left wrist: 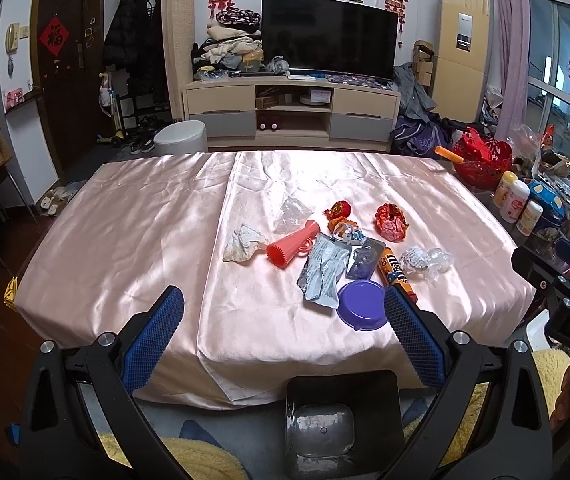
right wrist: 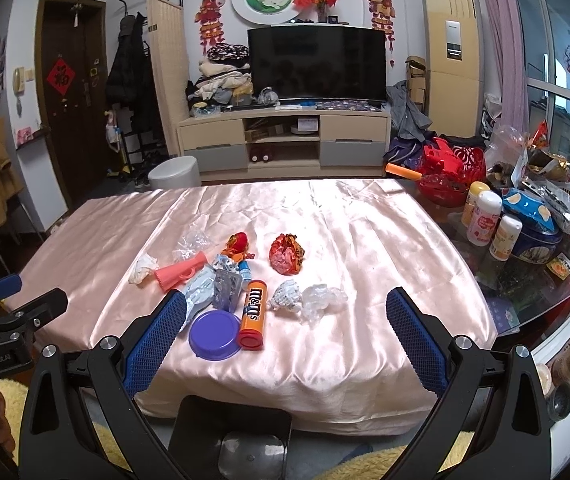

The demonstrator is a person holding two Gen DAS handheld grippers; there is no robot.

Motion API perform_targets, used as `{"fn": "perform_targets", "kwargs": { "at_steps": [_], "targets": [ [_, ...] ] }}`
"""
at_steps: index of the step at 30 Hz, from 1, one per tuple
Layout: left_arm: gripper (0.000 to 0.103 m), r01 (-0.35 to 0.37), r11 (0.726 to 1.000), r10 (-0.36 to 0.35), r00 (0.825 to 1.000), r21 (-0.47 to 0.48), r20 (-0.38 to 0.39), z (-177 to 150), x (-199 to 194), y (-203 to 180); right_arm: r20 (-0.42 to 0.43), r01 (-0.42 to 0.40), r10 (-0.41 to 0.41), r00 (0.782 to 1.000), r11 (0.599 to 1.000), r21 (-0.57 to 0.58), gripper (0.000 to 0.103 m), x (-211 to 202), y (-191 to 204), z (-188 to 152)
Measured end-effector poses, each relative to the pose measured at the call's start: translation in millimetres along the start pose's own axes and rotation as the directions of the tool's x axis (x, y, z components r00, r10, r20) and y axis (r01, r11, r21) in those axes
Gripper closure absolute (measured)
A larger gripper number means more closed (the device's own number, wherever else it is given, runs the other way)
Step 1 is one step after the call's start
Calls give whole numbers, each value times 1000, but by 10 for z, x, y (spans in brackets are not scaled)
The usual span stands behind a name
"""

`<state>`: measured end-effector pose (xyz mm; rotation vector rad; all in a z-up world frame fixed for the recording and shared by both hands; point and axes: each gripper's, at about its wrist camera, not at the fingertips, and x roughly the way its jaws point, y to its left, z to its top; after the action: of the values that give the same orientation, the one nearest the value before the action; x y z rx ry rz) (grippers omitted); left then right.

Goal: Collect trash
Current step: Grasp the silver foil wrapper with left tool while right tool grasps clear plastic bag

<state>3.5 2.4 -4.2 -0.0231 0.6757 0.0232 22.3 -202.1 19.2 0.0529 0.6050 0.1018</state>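
Two grippers, both wide open and holding nothing. Left view: left gripper [left wrist: 283,322] hangs over the table's [left wrist: 125,216] near edge, trash pile [left wrist: 325,252] just ahead, bin [left wrist: 343,420] below. Right view: right gripper [right wrist: 285,320] above the same edge, M&M's tube [right wrist: 254,314] and purple lid [right wrist: 214,335] between its fingers, bin [right wrist: 231,438] underneath.

We saw bare pink cloth [left wrist: 125,216] across the table's left half and far edge, open for passing. Trash crowded the near-centre: purple lid [left wrist: 362,305], M&M's tube [right wrist: 254,309], foil pouch [left wrist: 323,274]. Bottles [right wrist: 483,224] and a red basket [left wrist: 481,160] blocked the right side. A black bin [left wrist: 343,424] stood below the near edge.
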Motion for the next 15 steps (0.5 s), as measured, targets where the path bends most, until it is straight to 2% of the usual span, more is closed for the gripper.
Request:
{"fn": "perform_targets", "kwargs": {
  "at_steps": [8, 15],
  "targets": [
    [8, 3, 1000, -3, 1000, 7, -4, -3, 102, 20, -12, 16, -16, 1000, 999, 31, 3, 87, -112, -7],
    [8, -5, 1000, 6, 999, 23, -39, -68, 310, 3, -56, 18, -16, 998, 999, 48, 3, 282, -205, -85]
  ]
}}
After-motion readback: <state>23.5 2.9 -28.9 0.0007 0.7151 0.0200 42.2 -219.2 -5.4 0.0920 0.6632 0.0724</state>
